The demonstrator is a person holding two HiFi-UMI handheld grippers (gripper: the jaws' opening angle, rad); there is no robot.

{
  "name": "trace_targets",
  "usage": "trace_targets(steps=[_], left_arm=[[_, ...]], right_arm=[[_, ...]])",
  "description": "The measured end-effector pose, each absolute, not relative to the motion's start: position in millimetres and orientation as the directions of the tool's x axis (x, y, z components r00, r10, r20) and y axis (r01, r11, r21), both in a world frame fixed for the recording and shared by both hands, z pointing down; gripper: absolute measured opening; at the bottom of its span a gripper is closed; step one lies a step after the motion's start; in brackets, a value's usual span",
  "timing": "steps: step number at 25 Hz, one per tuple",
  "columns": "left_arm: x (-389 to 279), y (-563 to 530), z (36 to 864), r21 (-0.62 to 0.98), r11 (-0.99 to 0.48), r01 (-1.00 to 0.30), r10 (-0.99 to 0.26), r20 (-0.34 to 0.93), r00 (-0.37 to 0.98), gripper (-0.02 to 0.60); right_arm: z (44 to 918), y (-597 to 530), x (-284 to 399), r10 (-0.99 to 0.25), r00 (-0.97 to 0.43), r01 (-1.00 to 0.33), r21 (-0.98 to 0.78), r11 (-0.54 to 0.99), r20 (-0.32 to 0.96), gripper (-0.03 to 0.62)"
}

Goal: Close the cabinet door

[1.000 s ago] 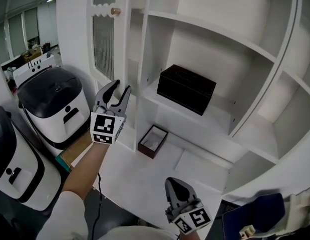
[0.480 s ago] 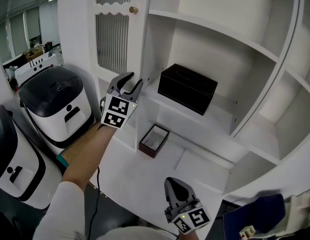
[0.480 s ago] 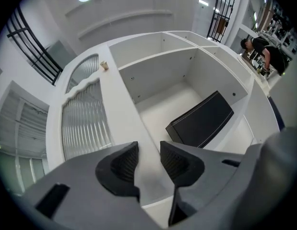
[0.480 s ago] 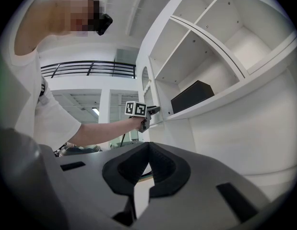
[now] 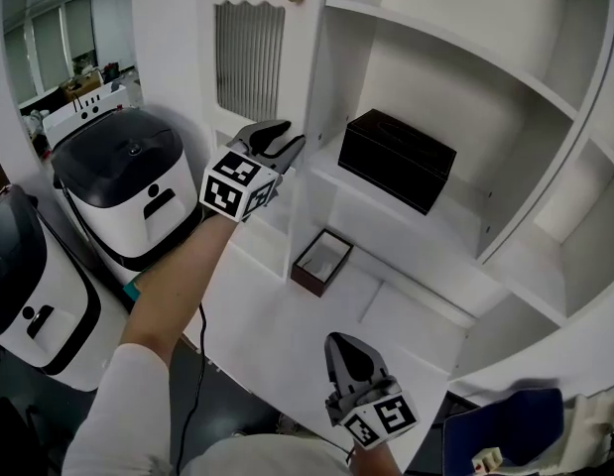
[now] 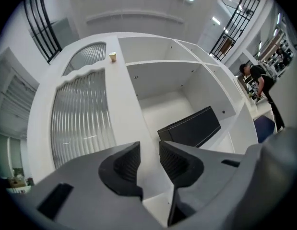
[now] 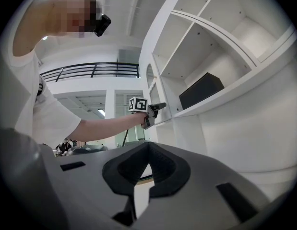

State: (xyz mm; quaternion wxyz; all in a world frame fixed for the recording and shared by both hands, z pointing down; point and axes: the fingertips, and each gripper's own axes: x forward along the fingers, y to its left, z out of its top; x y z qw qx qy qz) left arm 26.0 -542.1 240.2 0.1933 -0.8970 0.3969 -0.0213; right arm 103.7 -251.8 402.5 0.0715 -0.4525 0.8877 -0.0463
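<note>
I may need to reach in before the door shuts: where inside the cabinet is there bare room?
Bare: the shelf right of the black box, and the counter right of the small open box and in front of it. Crowded: the left side, where the door stands by the white machines.

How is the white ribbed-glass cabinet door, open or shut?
Almost shut: the white ribbed-glass door sits nearly flush beside the open shelves.

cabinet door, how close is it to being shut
Nearly done: the cabinet door sits almost flush with the cabinet frame. The left hand-held gripper, jaws closing with nothing between them, is at its knob-side edge. Left: a final push until it seats.
</note>
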Motion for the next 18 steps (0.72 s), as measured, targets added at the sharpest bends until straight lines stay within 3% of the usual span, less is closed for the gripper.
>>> trace_targets(steps=[9,18], left_arm=[[-50,-473,267,-0.397,-0.573,-0.717,-0.74,-0.127,0.661,0.005],[-153,-376,283,-0.257,-0.493,-0.831,-0.801,-0.239,0.549,0.005]], right_arm=[[395,-258,47,-0.728,-0.679,-0.72,-0.113,0.685,-0.091,-0.003],[389,-278,22,-0.704,-0.706,-0.702,-0.051,0.71,-0.078,-0.003]])
